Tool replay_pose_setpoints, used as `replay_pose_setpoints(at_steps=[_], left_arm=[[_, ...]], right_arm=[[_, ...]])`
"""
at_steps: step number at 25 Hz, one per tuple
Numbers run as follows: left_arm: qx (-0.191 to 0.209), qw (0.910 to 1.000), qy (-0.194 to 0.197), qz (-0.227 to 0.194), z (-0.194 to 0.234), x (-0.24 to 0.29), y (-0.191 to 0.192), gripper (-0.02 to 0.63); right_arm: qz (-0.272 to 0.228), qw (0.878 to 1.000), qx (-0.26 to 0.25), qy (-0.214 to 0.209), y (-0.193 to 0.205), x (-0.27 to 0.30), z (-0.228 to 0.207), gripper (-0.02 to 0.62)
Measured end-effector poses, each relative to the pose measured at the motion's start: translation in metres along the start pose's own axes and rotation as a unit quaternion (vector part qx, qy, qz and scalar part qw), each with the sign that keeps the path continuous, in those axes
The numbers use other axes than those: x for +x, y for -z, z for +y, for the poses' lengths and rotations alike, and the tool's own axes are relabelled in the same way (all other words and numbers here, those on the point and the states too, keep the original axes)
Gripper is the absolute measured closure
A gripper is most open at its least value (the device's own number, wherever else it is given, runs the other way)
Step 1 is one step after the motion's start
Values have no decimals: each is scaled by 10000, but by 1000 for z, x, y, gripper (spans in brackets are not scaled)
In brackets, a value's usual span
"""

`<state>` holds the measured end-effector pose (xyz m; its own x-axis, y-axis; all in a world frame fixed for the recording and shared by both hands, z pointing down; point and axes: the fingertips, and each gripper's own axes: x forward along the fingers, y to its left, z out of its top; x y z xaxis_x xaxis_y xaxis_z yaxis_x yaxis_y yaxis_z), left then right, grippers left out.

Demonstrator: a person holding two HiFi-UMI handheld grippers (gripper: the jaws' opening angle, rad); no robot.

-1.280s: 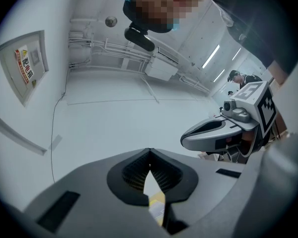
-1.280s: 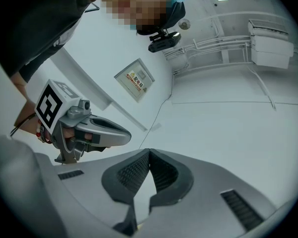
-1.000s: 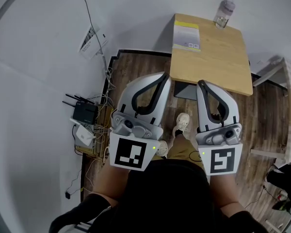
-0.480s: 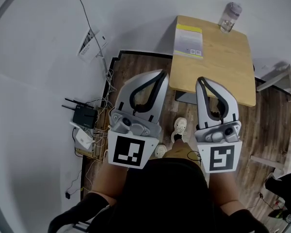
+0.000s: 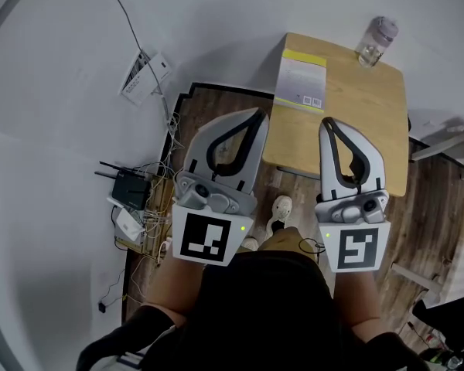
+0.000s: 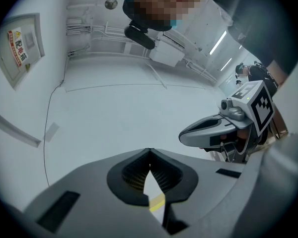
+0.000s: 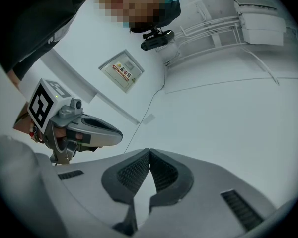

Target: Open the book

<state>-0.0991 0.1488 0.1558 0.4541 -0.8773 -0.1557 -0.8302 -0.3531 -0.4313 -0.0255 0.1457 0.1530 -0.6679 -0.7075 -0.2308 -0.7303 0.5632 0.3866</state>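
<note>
Head view: book (image 5: 301, 83), closed, flat at the tabletop's far left corner; bottle (image 5: 377, 42) at its far right corner. Left gripper (image 5: 255, 117) and right gripper (image 5: 330, 124): jaws together, empty, nearer the table (image 5: 363, 130) than a second ago. Approach under way; book untouched.

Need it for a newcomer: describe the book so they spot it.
Find the small light-wood table by the white wall. Along its left edge lies a flat grey book with a yellow band; its only neighbour, a clear bottle, stands upright.
</note>
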Motion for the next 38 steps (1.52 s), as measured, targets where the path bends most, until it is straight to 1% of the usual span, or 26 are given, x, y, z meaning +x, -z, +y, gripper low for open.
replay_pose_setpoints(at_steps=[6,15,22,28,38], left_arm=[[12,9999,-125,98,8,41,13,597],[78,9994,-267,197,16,92,29,597],[97,9994,-238,230,13,125,39,597],[121,9995,-180,209,9,140,39,596],[138,9994,-187,272,10,150,45,597]], right_arm=[[22,10000,48,-80,23,24,-35,569],[-93,9998,69,-140,48,52,-79,569],[-117,9998,94,-136,66,63,-105,569],[-122,9998,145,-102,73,66,-117,568],[-132,9996,183,-157,82,69,-121,569]])
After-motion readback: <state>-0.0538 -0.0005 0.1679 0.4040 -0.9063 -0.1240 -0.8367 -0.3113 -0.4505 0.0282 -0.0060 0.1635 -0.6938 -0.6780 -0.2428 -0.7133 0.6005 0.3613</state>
